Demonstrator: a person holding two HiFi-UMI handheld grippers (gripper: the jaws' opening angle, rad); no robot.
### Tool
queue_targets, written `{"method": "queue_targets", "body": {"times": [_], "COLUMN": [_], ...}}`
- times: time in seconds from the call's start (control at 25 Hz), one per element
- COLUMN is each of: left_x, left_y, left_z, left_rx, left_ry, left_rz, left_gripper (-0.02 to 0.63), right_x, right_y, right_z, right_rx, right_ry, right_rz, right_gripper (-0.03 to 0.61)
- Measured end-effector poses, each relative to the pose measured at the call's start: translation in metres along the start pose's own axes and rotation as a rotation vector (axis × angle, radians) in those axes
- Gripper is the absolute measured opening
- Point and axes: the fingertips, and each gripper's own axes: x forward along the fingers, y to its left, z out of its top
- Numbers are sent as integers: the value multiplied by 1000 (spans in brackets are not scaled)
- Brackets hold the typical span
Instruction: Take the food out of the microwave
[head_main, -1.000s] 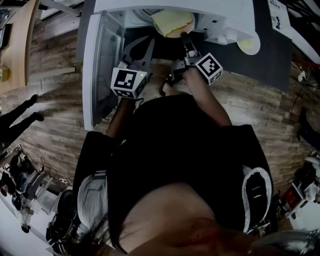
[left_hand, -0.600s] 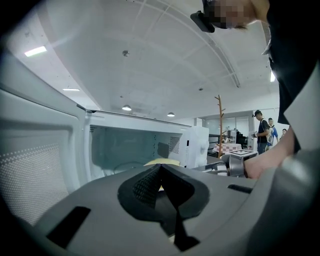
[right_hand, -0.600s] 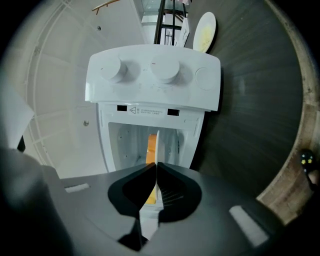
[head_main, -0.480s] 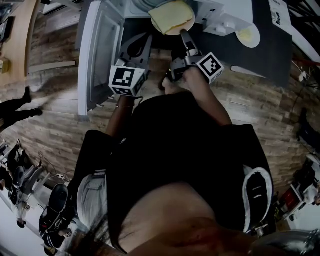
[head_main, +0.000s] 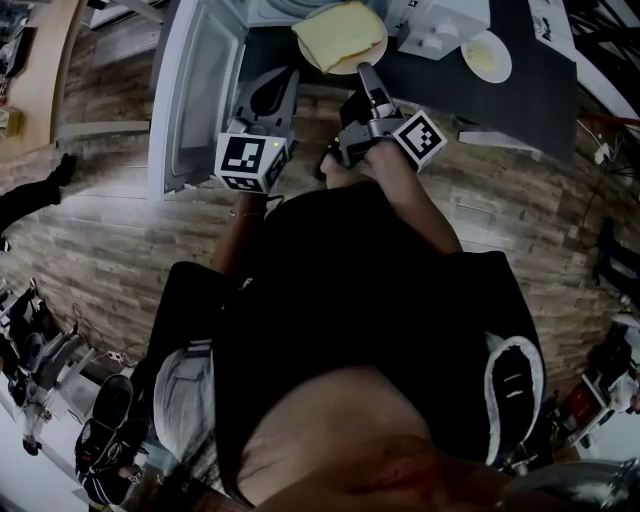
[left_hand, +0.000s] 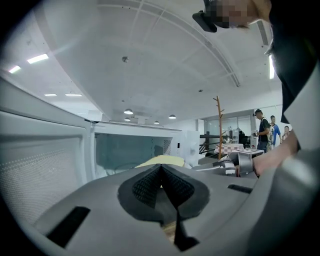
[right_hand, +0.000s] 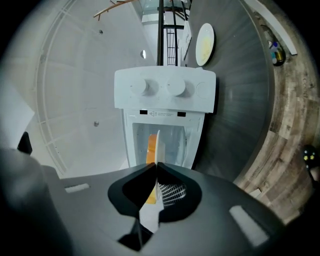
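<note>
now | food (head_main: 338, 32): flat yellow slab | right fingers (right_hand: 174, 192) pinch plate (right_hand: 157, 145) | left fingers (left_hand: 144, 187) clenched

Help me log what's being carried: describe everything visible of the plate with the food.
The plate is round, thin and pale, perhaps ceramic or plastic. A flat yellow slab of food covers most of its top. The right claw is shut on its near rim, and nothing else visibly supports it. It is held face up at the open front of the white microwave.
</note>
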Motion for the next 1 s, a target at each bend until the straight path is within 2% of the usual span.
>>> {"method": "queue_targets", "body": {"times": [0.44,1.0], "left_x": [-24,-24], "left_y": [-33,-78], "left_z": [-6,-7], "left_rx": [-20,-20], "left_ry": [-1,9], "left_rz": [-14,-105], "left_gripper": [8,8], "right_x": [-43,-109], "right_y": [15,27], "right_z": [-8,13], "right_rx": [0,8], "right_ry": [5,-95], "right_rz": [30,40], "right_gripper": [5,5]}}
